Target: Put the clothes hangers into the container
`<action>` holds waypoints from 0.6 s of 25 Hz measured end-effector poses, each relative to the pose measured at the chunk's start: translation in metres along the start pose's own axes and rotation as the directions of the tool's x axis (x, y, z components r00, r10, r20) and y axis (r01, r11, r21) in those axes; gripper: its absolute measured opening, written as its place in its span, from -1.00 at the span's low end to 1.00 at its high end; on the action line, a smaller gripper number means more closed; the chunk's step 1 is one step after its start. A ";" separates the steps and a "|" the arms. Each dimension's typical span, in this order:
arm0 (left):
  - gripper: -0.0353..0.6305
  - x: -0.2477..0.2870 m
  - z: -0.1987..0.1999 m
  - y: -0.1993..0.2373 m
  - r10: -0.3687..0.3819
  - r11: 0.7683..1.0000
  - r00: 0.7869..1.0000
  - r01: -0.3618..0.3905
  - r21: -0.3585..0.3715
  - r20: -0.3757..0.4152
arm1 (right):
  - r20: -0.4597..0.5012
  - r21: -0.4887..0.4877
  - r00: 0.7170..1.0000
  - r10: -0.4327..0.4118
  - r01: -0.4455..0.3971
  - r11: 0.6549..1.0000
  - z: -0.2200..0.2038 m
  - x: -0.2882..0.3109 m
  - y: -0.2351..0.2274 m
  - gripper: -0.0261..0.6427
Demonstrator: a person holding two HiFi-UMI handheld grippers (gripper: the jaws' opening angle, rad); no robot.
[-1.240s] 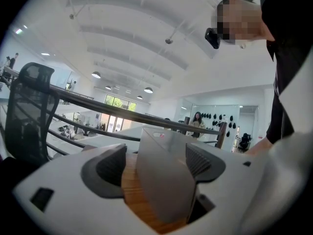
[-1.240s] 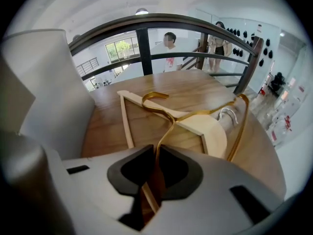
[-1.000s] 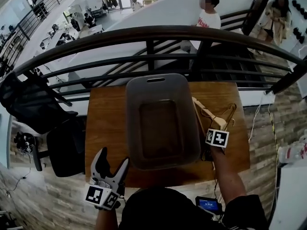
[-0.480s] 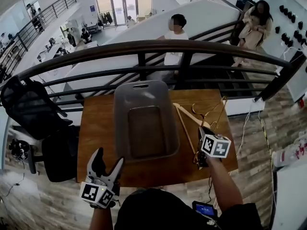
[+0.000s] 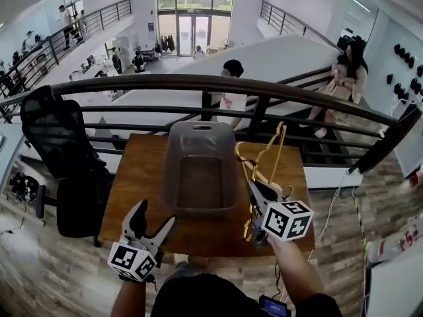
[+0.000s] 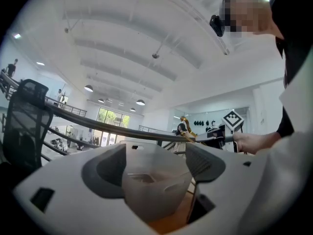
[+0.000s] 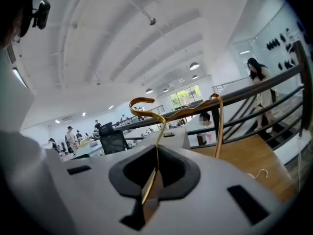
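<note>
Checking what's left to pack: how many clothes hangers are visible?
2: a gold hanger gripped in the right gripper's jaws; another's hook on the table. More may be hidden.

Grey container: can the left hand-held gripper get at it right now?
Probably yes. The left hand-held gripper is open and empty, and it faces the grey container across bare table. The gold hanger in the right hand-held gripper is off to the right.

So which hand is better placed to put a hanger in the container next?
Right. The right gripper is shut on the gold hanger, held up beside the grey container; the left gripper is open and holds nothing.
</note>
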State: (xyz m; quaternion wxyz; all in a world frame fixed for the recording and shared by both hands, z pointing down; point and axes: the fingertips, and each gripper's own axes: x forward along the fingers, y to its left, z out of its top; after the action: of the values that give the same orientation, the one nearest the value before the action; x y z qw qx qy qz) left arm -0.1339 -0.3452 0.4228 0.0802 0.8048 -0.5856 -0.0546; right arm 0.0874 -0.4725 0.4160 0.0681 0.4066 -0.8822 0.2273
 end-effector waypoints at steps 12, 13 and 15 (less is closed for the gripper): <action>0.23 -0.037 0.014 0.030 0.027 0.999 0.999 -0.026 -0.038 0.028 | -0.041 0.080 0.975 0.218 -0.214 0.974 -0.003 0.019 0.100 -0.90; 0.23 -0.038 0.017 0.034 0.023 0.999 0.999 -0.022 -0.035 0.031 | -0.049 0.084 0.972 0.231 -0.226 0.970 -0.003 0.026 0.109 -0.90; 0.23 -0.041 0.024 0.046 0.020 0.999 0.999 -0.019 -0.029 0.044 | -0.069 0.099 0.965 0.255 -0.247 0.964 -0.005 0.044 0.127 -0.90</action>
State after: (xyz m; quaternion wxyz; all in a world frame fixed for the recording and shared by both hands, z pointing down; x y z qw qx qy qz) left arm -0.1941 -0.3213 0.4079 0.0794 0.7964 -0.5943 -0.0797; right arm -0.0369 -0.4284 0.3900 0.0562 0.2845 -0.9121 0.2897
